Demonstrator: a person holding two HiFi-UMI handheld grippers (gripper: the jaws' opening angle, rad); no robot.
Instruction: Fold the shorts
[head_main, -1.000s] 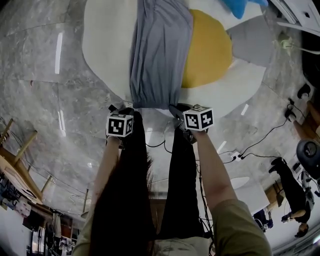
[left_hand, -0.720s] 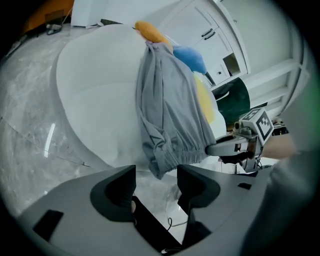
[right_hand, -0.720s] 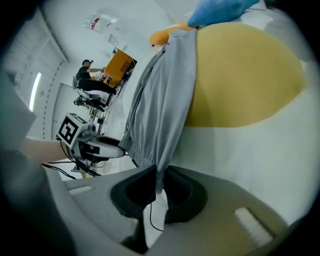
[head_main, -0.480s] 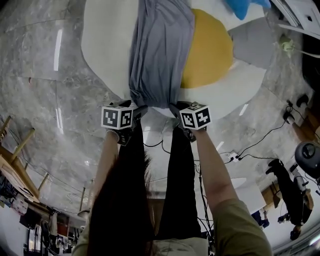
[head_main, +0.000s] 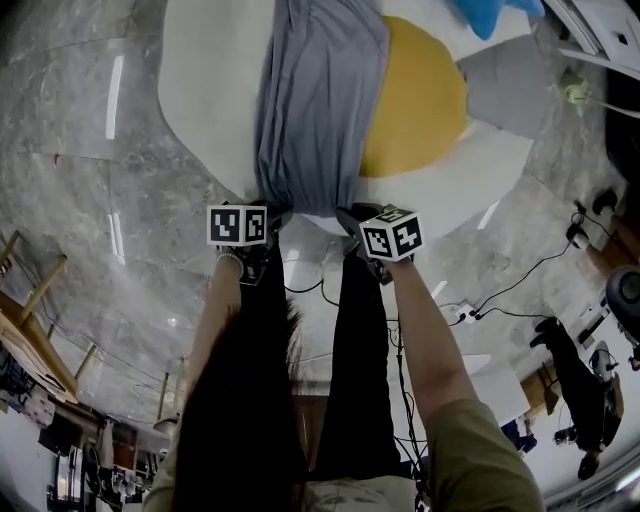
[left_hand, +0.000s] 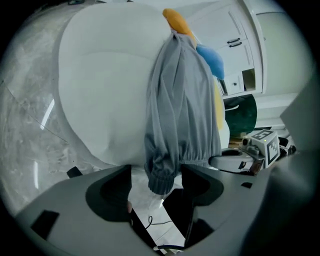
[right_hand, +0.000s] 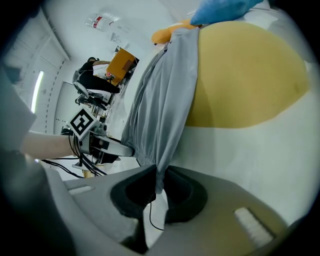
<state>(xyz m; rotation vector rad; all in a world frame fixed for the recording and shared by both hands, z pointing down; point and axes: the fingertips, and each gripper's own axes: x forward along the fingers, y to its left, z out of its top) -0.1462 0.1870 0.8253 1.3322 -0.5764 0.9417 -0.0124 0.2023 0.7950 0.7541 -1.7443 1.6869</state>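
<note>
The grey shorts (head_main: 315, 100) lie lengthwise on a white, egg-shaped table (head_main: 205, 100) and partly cover its yellow patch (head_main: 420, 100). Their elastic waistband hangs over the near edge. My left gripper (head_main: 268, 222) is at the waistband's left corner with its jaws opening. In the left gripper view that corner (left_hand: 161, 179) dangles loose between the jaws of the left gripper (left_hand: 156, 187), and neither pad presses it. My right gripper (head_main: 350, 218) is shut on the waistband's right corner. The right gripper view shows the fabric (right_hand: 160, 100) pinched in the right gripper (right_hand: 159, 184).
A blue cloth (head_main: 480, 12) lies at the table's far end. Below the table edge, cables (head_main: 480, 300) run across the marble floor. A person (head_main: 585, 400) is at the lower right, wooden furniture (head_main: 30, 340) at the left, and white cabinets (left_hand: 235, 45) stand behind the table.
The left gripper's jaws have opened and let go of the waistband corner. It has shifted slightly and rolled. The right gripper has kept still, shut on the fabric.
</note>
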